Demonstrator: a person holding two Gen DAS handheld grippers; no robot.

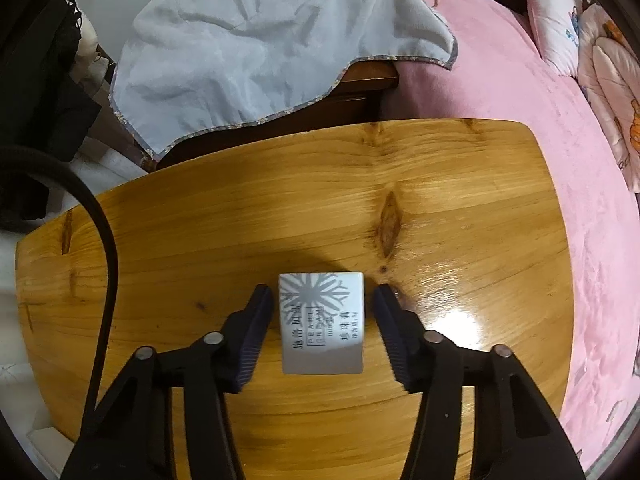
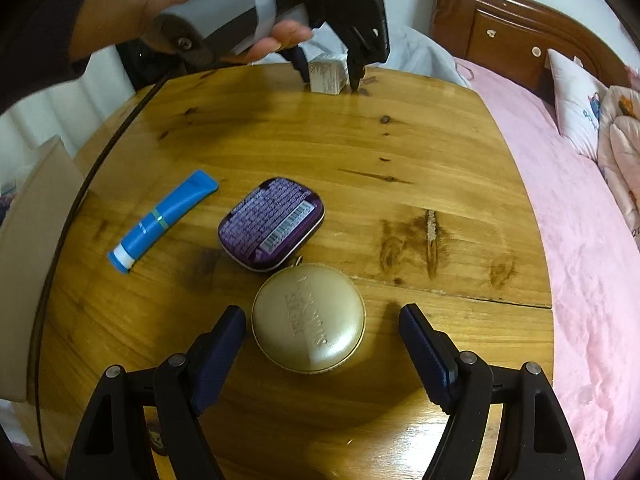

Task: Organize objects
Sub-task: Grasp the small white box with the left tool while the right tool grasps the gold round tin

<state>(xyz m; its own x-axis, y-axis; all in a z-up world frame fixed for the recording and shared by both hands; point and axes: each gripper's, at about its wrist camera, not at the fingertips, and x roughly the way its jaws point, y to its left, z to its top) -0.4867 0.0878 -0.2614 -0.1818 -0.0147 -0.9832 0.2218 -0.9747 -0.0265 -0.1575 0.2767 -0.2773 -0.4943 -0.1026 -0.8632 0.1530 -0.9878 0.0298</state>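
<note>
The left gripper (image 1: 323, 322) stands wide, its jaws straddling a small white box (image 1: 322, 322) with a clear gap on either side, so nothing is gripped yet. The box sits on the wooden table (image 1: 440, 208) toward its far edge, as the right wrist view shows, with a hand (image 2: 160, 4) steering the tool. The right gripper (image 2: 322, 338) is likewise spread, flanking a round gold case (image 2: 309, 318) near the table's near edge without touching it; a purple tin (image 2: 272, 224) lies just beyond, a blue tube (image 2: 162, 220) toward the left edge. The box looks like light cardboard, stiff but crushable, with a glossy face; I would take it across its flat side walls, squeezing gently.
</note>
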